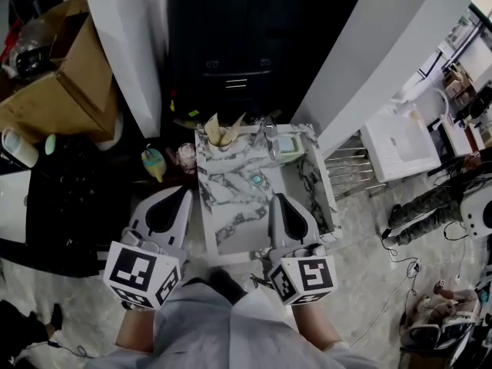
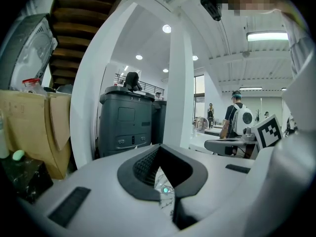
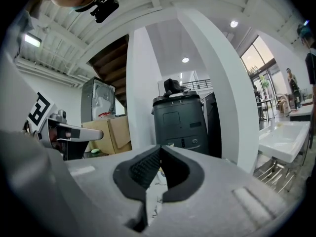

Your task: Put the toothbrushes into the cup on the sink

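Observation:
The marble-patterned sink top (image 1: 231,206) lies straight ahead and below me. At its back edge stands a tan cup (image 1: 221,135) with pale pieces sticking up out of it; I cannot tell whether they are toothbrushes. A faucet (image 1: 269,135) and a green soap box (image 1: 288,146) sit beside it, and a small teal spot (image 1: 255,180) marks the middle. My left gripper (image 1: 181,197) hovers over the sink's left edge, shut and empty (image 2: 159,147). My right gripper (image 1: 278,200) is over the near right part, also shut with nothing in it (image 3: 160,147).
A colourful small item (image 1: 154,162) and a pinkish cup (image 1: 187,156) stand left of the sink. Behind are a dark cabinet (image 1: 238,44), white pillars and a cardboard box (image 1: 61,75). A metal rack (image 1: 350,171) and a white basin (image 1: 400,141) are at the right. A person (image 2: 236,120) stands far off.

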The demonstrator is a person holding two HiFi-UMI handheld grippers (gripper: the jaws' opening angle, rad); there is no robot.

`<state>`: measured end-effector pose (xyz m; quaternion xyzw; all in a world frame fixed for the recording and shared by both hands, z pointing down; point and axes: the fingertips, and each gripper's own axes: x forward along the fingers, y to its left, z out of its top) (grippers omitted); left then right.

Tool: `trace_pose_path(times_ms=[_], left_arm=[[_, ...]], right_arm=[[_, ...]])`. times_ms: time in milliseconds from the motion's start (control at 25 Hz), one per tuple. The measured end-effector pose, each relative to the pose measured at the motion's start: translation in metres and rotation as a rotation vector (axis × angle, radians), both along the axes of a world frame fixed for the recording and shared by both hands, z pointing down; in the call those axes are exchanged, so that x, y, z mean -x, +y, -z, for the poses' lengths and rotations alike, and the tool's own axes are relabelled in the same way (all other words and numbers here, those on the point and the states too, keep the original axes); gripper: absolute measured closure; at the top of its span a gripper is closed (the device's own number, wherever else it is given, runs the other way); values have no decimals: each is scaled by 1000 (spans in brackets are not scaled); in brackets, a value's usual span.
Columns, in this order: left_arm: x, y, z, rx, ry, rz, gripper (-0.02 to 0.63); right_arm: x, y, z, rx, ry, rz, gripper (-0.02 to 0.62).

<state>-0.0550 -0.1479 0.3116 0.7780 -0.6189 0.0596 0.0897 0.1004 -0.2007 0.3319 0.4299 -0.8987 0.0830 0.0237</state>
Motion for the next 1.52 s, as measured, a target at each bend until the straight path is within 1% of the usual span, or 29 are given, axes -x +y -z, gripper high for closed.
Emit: trace_pose_path(times_ms=[200,320,360,520,720,1160,1400,1520], left_arm=[[9,24,10,-26,-25,2,601],[19,44,16,-40,-41,7,601],[22,50,18,-44,-39,9,601],[30,74,22,-57,-18,4,601],[32,106,19,-56,2,-18,601],[20,162,8,-52,35,-78,601],[8,172,12,-56,55,-91,601],[2,175,15,-60,55,-98,601]], right_arm=[[8,24,11,-15,10,8,597],[18,46,12,19,25,9,597],[22,53,14,18,23,8,597],[33,77,25,-40,1,6,597],[40,110,28,-48,7,-9,597],[23,179,29,-70,10,-83,597],[14,202,47,-171,83,-87,597],[11,204,45,-151,92,-78,598]])
